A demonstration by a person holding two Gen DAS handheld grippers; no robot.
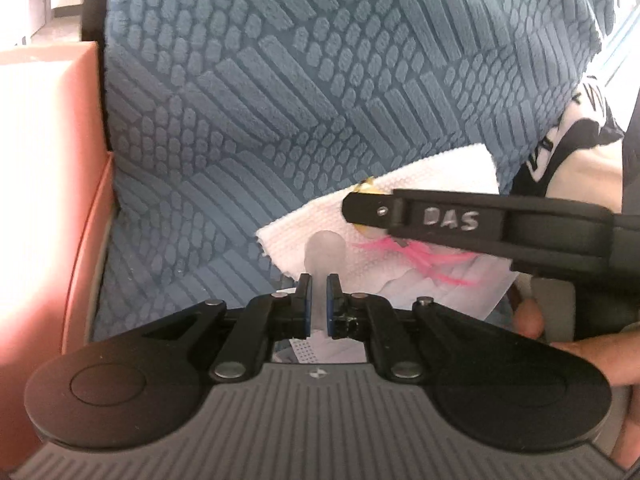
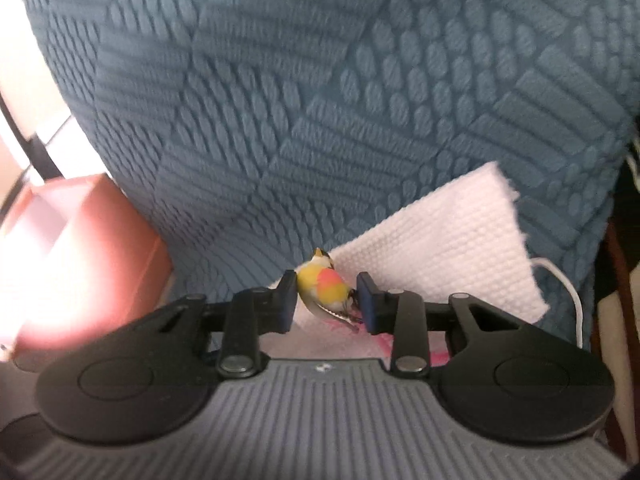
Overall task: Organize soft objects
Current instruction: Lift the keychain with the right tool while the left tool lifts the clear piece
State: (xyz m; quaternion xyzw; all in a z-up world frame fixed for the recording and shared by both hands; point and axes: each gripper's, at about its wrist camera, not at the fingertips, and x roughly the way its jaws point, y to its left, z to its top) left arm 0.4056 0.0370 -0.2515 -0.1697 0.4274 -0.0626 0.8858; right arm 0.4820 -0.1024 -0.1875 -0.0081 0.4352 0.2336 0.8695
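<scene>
In the left wrist view, a translucent silicone piece (image 1: 324, 252) is pinched by the closed left gripper (image 1: 319, 300) above a white cloth (image 1: 420, 184) on blue textured fabric (image 1: 280, 80), while in the right wrist view a small toy bird (image 2: 324, 290) is bracketed by the right gripper (image 2: 326, 304), contact unclear, so sorting is judged barely begun.

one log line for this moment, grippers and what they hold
left gripper: shut on translucent piece | right gripper: shut on small bird toy | under them: white cloth on blue textured cushion
</scene>
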